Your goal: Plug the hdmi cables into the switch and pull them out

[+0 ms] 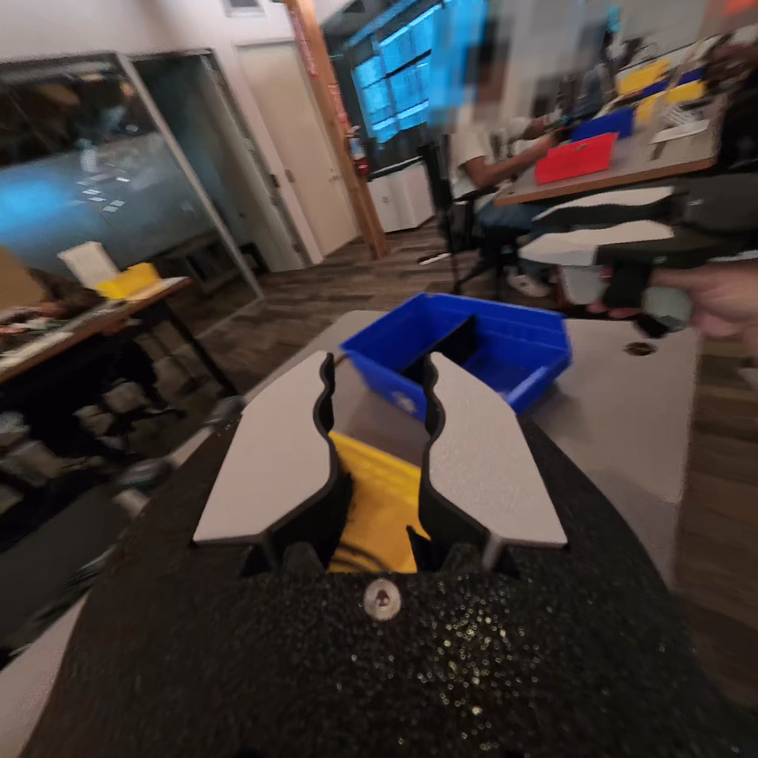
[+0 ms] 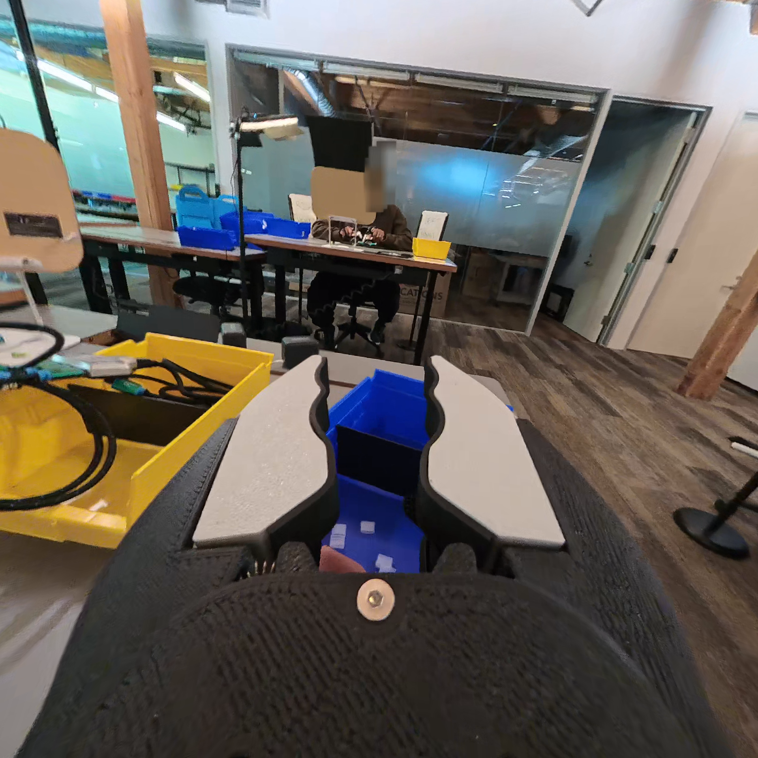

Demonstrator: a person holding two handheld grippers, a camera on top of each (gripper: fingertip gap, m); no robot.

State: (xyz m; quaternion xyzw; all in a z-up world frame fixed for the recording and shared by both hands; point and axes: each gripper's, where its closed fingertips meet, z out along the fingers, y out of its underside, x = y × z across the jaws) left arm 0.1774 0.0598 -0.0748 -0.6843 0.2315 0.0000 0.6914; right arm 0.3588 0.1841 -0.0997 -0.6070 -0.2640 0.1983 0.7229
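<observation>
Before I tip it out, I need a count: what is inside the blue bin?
The blue bin holds a black divider and a few small pale pieces in its near compartment. The hand-held gripper's fingers cover the rest.

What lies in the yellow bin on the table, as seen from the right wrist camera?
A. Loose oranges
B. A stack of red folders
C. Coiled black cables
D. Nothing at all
C: in the right wrist view, black cables loop through the yellow bin, with small green connectors on their ends.
</observation>
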